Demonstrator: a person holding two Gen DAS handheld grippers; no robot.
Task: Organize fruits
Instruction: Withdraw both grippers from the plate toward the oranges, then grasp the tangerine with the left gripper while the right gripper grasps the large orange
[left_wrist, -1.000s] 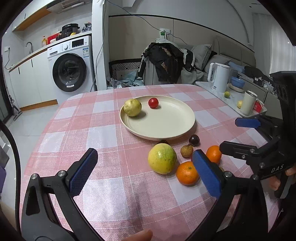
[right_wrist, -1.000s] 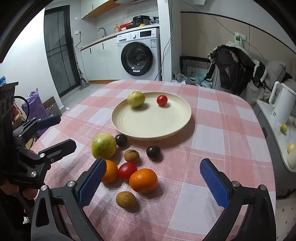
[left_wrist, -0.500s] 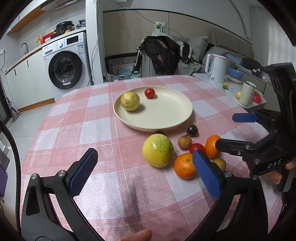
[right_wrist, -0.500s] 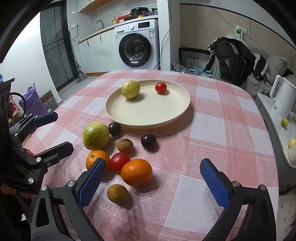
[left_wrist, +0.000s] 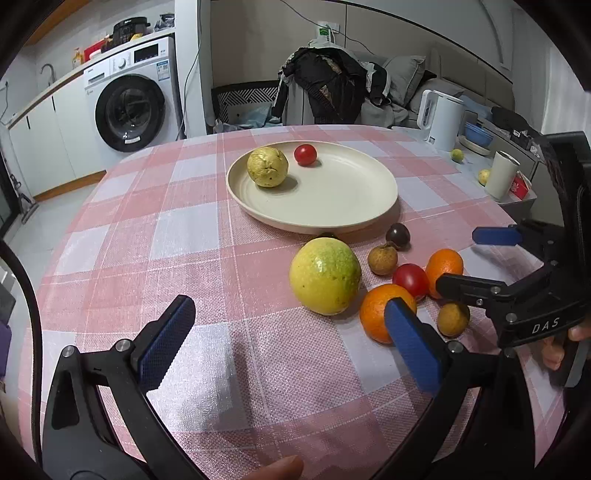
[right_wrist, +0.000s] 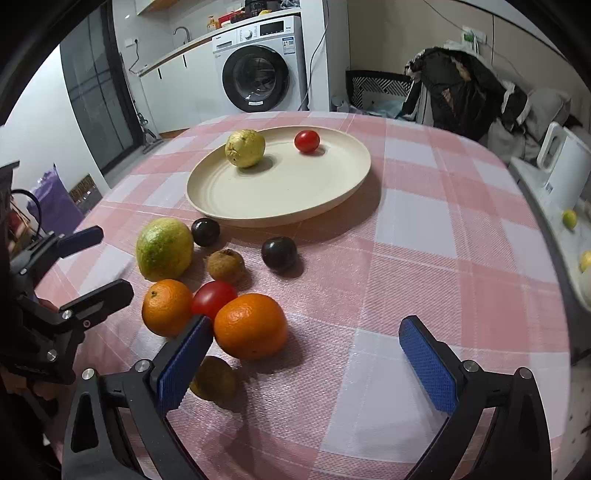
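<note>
A cream plate (left_wrist: 351, 206) (right_wrist: 221, 199) on the pink checked table holds a yellow guava (left_wrist: 267, 167) (right_wrist: 245, 147) and a small red tomato (left_wrist: 306, 154) (right_wrist: 307, 141). In front of it lie a big green-yellow fruit (left_wrist: 324, 275) (right_wrist: 164, 248), two oranges (right_wrist: 250, 325) (right_wrist: 167, 307), a red tomato (right_wrist: 213, 297), two dark plums (right_wrist: 279, 252) (right_wrist: 205, 231) and brown longans (right_wrist: 225, 264). My left gripper (left_wrist: 288, 343) is open, low before the big fruit. My right gripper (right_wrist: 306, 365) is open, its left pad beside the near orange.
A white kettle (left_wrist: 441, 120) and a cup (left_wrist: 500, 175) stand on a side shelf at the right with small yellow fruits. A washing machine (left_wrist: 129, 107) and a clothes-covered chair (left_wrist: 325, 92) stand beyond the table.
Both grippers have moved forward and lower toward the loose fruit; the fruits appear larger and nearer. Both stay open and nothing was picked up.
</note>
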